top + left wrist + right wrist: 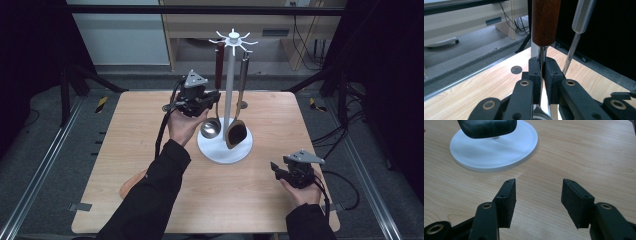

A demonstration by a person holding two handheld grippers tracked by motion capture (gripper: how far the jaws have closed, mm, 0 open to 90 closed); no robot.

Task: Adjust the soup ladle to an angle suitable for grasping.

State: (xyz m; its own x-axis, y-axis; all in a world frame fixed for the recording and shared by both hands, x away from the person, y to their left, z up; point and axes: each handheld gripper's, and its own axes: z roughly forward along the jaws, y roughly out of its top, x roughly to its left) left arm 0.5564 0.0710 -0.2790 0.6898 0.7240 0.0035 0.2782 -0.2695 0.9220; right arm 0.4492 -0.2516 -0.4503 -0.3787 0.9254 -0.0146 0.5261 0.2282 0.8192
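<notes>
High view: one white rack (231,90) is standing near the middle of the wooden surface (150,125), carrying two utensils, a metal ladle (212,125) with a dark wooden handle and a dark wooden spoon (235,134) with a grey handle. The left claw (212,97) is reaching in from the left of the rack and is gripping the ladle's thin stem just under the handle. The right claw (274,167) is resting low near the surface's near right edge, well apart from the rack's round base, with bare wood lying between them. One brown object is peeking out from under the left sleeve; what it is cannot be told.

Left gripper view: the left claw (541,67) is pinching narrow on the ladle (546,22), its stem running down between the two pads and the bowl showing just below. The second utensil's grey handle (581,17) is hanging just to the right of the claw. Open surface is stretching to the left, out to its far edge.

Right gripper view: the right claw (538,195) is standing wide with nothing between its pads. The rack's white base (499,150) is lying ahead and to the left, with the dark spoon bowl (486,127) hanging above it. Bare wood is spreading ahead and to the right.
</notes>
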